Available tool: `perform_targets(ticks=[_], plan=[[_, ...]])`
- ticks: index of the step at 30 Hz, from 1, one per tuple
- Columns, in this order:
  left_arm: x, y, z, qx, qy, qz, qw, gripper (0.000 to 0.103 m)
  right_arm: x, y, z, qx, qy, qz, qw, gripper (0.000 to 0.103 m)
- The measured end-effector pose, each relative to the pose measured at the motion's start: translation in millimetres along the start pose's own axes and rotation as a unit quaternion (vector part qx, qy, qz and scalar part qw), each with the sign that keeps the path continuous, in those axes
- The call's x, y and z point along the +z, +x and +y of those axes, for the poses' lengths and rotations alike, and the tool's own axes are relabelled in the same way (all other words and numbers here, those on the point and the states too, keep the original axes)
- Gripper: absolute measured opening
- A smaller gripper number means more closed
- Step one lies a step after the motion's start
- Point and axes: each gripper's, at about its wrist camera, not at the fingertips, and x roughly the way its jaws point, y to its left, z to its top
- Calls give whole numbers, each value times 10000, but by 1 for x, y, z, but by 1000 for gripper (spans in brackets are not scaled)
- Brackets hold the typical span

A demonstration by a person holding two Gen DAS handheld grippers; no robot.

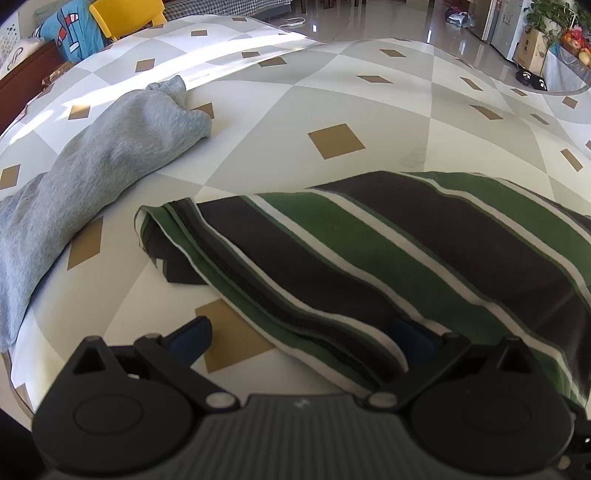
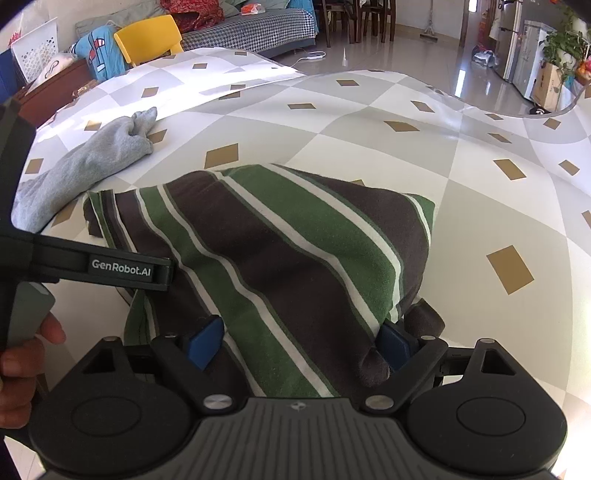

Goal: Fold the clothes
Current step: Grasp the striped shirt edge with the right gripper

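A folded shirt [image 1: 388,251] with green, brown and white stripes lies on the diamond-patterned table [image 1: 336,92]. My left gripper [image 1: 302,339] stands open at the shirt's near left edge. Its left pad is over bare table and its right pad touches the hem. In the right wrist view the same shirt [image 2: 280,243] fills the middle, and my right gripper [image 2: 299,344] is open wide over its near right corner, with cloth bunched around the right pad. The left gripper's labelled side bar [image 2: 125,267] and a person's hand [image 2: 22,362] show at the left.
A crumpled grey garment [image 1: 103,158] lies on the table's left side. Past the far edge are a yellow chair [image 2: 147,37], a sofa [image 2: 251,29], shiny floor, and a plant [image 2: 561,40] at the right.
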Motion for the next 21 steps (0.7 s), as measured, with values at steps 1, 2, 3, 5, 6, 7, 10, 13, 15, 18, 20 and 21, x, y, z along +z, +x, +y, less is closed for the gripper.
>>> perform_targets(ticks=[1,2,3,5,6,7,10,13,15,18,20,21], plan=[[0,1,1,-20,-32,8,10000,103,2,-4,-5,57,101,-53,9999,85],[0,1,2,-37,-67,11,10000,103,4,-8,-9,112,210,-126,9996,85],[0,2,3,-52,-102,12,9999,103,5,-12,-15,164,328,-219,9991,85],[-1,2,2,-47,-98,-12,9999,103,9,-20,-25,240,555,-399,9974,85],[-1,2,2,-37,-79,-34,10000,103,11,-21,-29,237,660,-460,9965,85],[-1,2,1,-32,-68,-53,10000,103,13,-21,-34,233,770,-502,9955,85],[-2,2,1,-36,-57,-93,9999,103,18,-19,-47,246,1158,-601,9911,85],[-3,2,1,-36,-41,-138,9999,103,20,-14,-58,471,1574,-666,9842,85],[-4,1,0,-23,-21,-164,9999,103,21,-6,-60,485,1641,-658,9831,85],[-6,0,-1,12,23,-200,9998,103,18,10,-60,424,1689,-529,9833,85],[-6,-1,-2,42,59,-236,9997,103,14,21,-59,598,1843,-340,9805,85],[-7,-2,-3,64,84,-259,9996,103,12,25,-58,649,1859,-310,9799,85]])
